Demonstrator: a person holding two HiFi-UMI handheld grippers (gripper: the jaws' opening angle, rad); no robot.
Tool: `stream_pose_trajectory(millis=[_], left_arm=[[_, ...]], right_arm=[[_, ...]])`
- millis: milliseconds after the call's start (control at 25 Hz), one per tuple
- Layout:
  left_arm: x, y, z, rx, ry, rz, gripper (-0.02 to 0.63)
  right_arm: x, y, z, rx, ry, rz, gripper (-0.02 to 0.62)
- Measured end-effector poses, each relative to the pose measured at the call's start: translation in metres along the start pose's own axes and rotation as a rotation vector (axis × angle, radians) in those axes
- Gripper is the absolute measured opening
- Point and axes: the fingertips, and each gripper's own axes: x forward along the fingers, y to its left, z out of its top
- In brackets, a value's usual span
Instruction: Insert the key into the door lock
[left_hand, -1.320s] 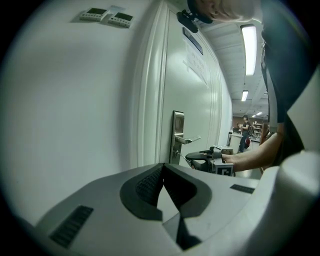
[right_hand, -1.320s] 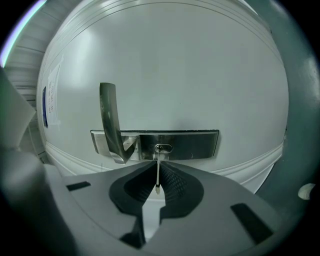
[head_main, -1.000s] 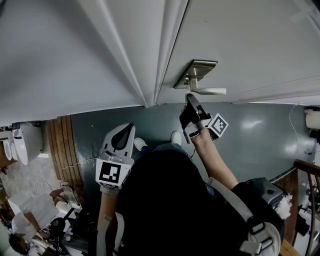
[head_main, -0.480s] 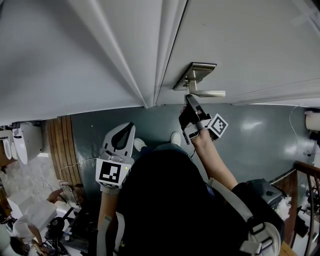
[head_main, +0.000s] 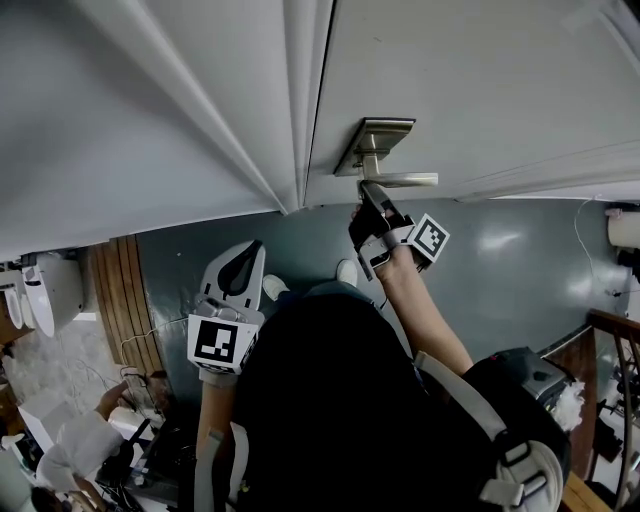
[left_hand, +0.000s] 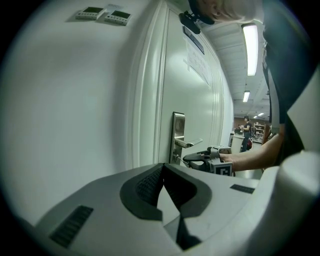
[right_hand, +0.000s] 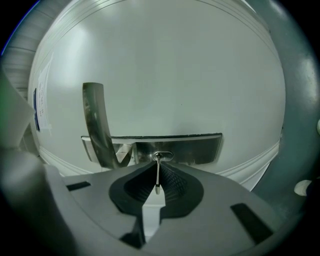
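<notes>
Right gripper (head_main: 368, 196) pinches a key (right_hand: 158, 175), its tip at the lock (right_hand: 163, 156). Left gripper (left_hand: 162, 170), clenched and empty, hangs left of the lock.

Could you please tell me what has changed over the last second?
The right gripper, shut on the key, has edged slightly closer to the lock plate; the key's tip now meets the keyhole below the handle. The left gripper stays low, shut and empty.

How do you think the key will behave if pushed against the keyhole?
The key looks thin and metallic, so probably stiff and light. Held between shut jaws, it might pivot if its tip binds in the keyhole.
</notes>
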Motion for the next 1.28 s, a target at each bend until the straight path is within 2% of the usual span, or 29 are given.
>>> stream_pose_trajectory(millis=[400,880,1000,1280], left_arm=[[0.008,-0.008,0.004,0.001,0.02,0.008,0.008],[0.013,-0.022,0.009,-0.012,-0.001,-0.003,0.008],[0.013,-0.024,0.012,0.005,-0.012,-0.01,0.008],[0.018,-0.032,0.015,0.003,-0.035,-0.039,0.008]], right_arm=[[0.013,0.001,0.007,-0.018,0.026,0.004,0.032],[0.014,0.0,0.007,-0.021,0.03,-0.011,0.034],[0.013,0.001,0.006,-0.014,0.033,-0.012,0.034],[-0.005,0.001,0.004,-0.024,0.035,-0.027,0.034]])
